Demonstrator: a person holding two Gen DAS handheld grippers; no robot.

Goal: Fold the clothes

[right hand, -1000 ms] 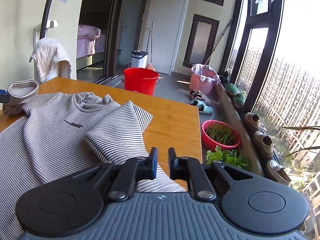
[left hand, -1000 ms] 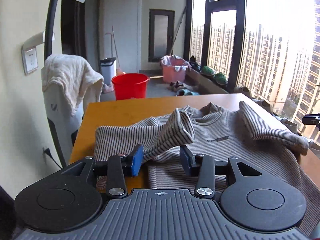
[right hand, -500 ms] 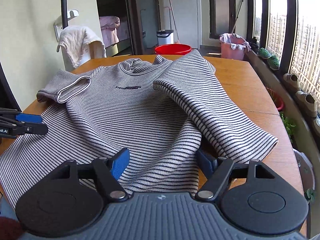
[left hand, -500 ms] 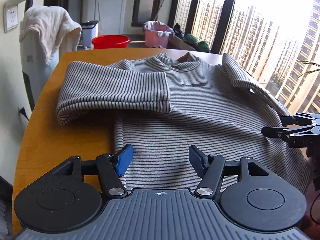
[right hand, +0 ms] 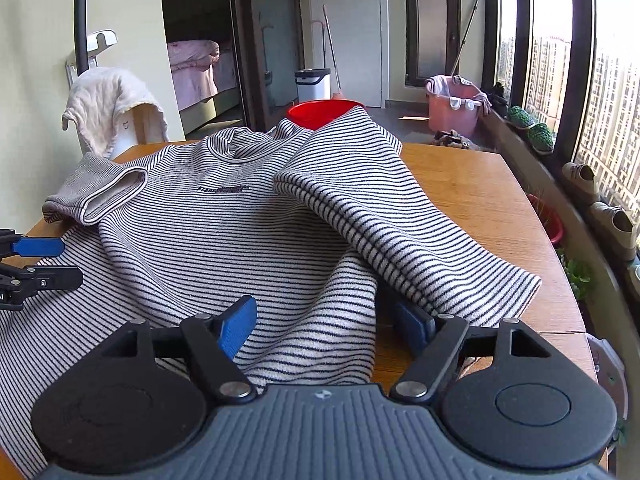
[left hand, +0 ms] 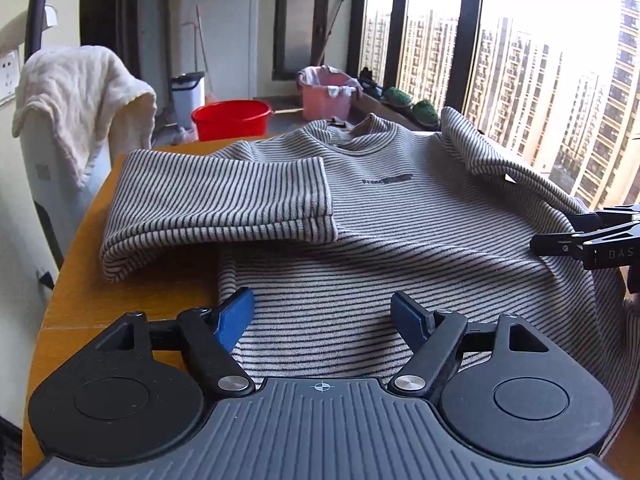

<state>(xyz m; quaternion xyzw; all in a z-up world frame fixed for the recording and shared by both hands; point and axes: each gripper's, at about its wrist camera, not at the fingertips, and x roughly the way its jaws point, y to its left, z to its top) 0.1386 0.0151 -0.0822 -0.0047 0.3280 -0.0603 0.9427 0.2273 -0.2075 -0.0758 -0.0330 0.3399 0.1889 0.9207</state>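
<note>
A grey-and-white striped long-sleeved shirt [left hand: 400,220] [right hand: 200,232] lies front up on the wooden table [left hand: 132,292] [right hand: 472,200], with both sleeves folded in over the body. My left gripper [left hand: 322,308] hovers low over the shirt's near left hem. Its jaws are opening, with fabric under the gap and the blue pads clear of it. My right gripper [right hand: 320,312] stands open over the near right side. Its right finger is half tucked under the folded sleeve [right hand: 400,220]. Each gripper also shows at the edge of the other's view: right gripper [left hand: 580,236], left gripper [right hand: 36,264].
A white towel [left hand: 80,92] hangs over a chair at the table's left. A red basin [left hand: 231,118], a pink basket [left hand: 326,94] and a bin stand on the floor beyond. Shoes [right hand: 580,178] and plants line the window side at the right.
Both grippers drew back from the sleeves to the shirt's near hem and sank lower, their jaws spreading wide. The two sleeves, let go, now lie folded on the shirt.
</note>
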